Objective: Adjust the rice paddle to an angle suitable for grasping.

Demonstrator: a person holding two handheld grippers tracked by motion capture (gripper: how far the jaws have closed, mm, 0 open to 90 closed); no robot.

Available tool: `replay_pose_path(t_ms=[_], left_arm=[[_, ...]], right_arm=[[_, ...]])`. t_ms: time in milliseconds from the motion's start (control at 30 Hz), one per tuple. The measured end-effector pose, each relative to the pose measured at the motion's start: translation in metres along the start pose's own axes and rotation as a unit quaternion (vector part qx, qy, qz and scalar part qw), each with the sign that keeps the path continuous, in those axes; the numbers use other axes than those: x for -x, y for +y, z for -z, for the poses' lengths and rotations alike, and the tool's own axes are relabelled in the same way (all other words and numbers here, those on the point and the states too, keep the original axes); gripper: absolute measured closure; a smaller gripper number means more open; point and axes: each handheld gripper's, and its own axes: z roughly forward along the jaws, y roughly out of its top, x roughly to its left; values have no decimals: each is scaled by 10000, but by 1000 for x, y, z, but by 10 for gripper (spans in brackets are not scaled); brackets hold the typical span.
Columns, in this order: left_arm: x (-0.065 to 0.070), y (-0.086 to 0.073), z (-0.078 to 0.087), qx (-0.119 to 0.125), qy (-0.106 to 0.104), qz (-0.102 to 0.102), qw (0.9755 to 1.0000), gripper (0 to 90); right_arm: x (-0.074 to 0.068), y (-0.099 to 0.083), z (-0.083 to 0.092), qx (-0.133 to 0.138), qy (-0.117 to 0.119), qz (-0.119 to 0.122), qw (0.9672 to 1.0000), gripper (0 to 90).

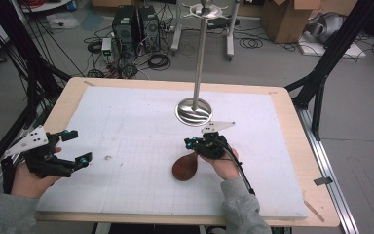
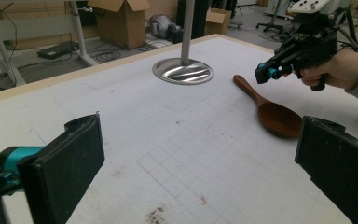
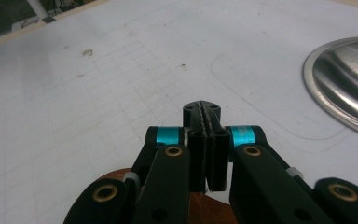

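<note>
One wooden spoon (image 1: 185,167), one steel stand (image 1: 194,111) — left gripper (image 1: 76,147) agape, right gripper (image 1: 190,142) pressed together, empty.

A wooden table (image 1: 299,146) with a white gridded mat (image 1: 141,146) on it takes up the middle of the frame. At lower left, a hand holds the left gripper (image 1: 80,146), whose jaws stand wide apart above the mat's left edge. Just right of centre, a hand in a grey sleeve (image 1: 241,204) holds the right gripper (image 1: 189,142), jaws pressed together, just above the handle end of a brown wooden spoon (image 1: 185,166) that lies on the mat. Whether gripper and spoon touch cannot be told. Above them, a metal stand (image 1: 195,111) rises from its round shiny base to the top of the frame. Beyond the table, computer towers (image 1: 136,29), cables and cardboard boxes (image 1: 287,17) sit on the floor.
</note>
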Motion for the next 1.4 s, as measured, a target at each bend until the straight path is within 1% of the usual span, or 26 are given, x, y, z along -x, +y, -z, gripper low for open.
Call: replay_pose_path(t_ms=[33,100,167,200,300,333,367,567,600,700,767,800,833,867,933,1000,1033,1067,1100,1133,1167,1200,1400], left_arm=[[0,0,0,0,0,0,10000,18],[0,-1,0,-19,-2,-5,10000,17],[0,-1,-1,-26,-8,1,10000,17],[0,-1,-1,-68,-19,11,10000,17],[0,-3,-2,-130,-24,29,9999,18],[0,-3,-2,-160,-15,39,9999,18],[0,-4,-1,-176,-12,25,9998,18],[0,-5,4,-183,29,38,9998,18],[-1,-6,6,-178,66,43,9998,17],[-1,-7,9,-182,93,61,9998,17],[-2,-8,10,-180,124,76,9997,18],[-3,-9,11,-200,135,98,9997,18],[-4,-9,11,-195,149,111,9996,18],[-4,-10,12,-192,155,125,9996,18],[-4,-10,12,-206,167,123,9996,18],[-4,-10,12,-227,162,107,9996,17],[-4,-11,12,-226,166,107,9995,17],[-4,-11,13,-226,166,109,9995,17],[-4,-11,13,-226,166,109,9995,17],[-3,-11,13,-220,180,125,9995,17],[-3,-11,13,-220,180,125,9995,17],[-4,-12,14,-245,198,110,9994,17],[-4,-13,16,-267,244,111,9993,17]], right_arm=[[0,0,0,0,0,0,10000,896],[-2,-1,-6,-100,1,81,9999,896],[-3,-1,-8,-153,-30,96,9998,896],[-3,-2,-12,-240,-93,79,9996,896],[-3,-4,-16,-300,-46,52,9995,896],[-5,-4,-20,-386,-31,94,9992,896],[-5,-4,-22,-392,-33,107,9992,896],[-7,-5,-30,-492,45,158,9987,895],[-7,-5,-33,-534,77,180,9984,896],[-8,-5,-36,-573,118,196,9981,895],[-9,-5,-39,-573,129,239,9980,896],[-12,-4,-41,-576,56,360,9977,895],[-13,-4,-42,-610,31,385,9974,895],[-15,-3,-43,-650,30,481,9967,895],[-18,-3,-46,-732,47,567,9957,895],[-19,-3,-47,-778,60,545,9955,895],[-19,-3,-49,-808,63,572,9951,895],[-20,-3,-51,-896,75,588,9942,895],[-20,-3,-51,-896,75,588,9942,895],[-21,-4,-53,-973,66,545,9937,895],[-21,-4,-53,-973,66,545,9937,895],[-21,-5,-55,-1038,58,502,9933,896],[-21,-4,-60,-1172,82,488,9919,896]])
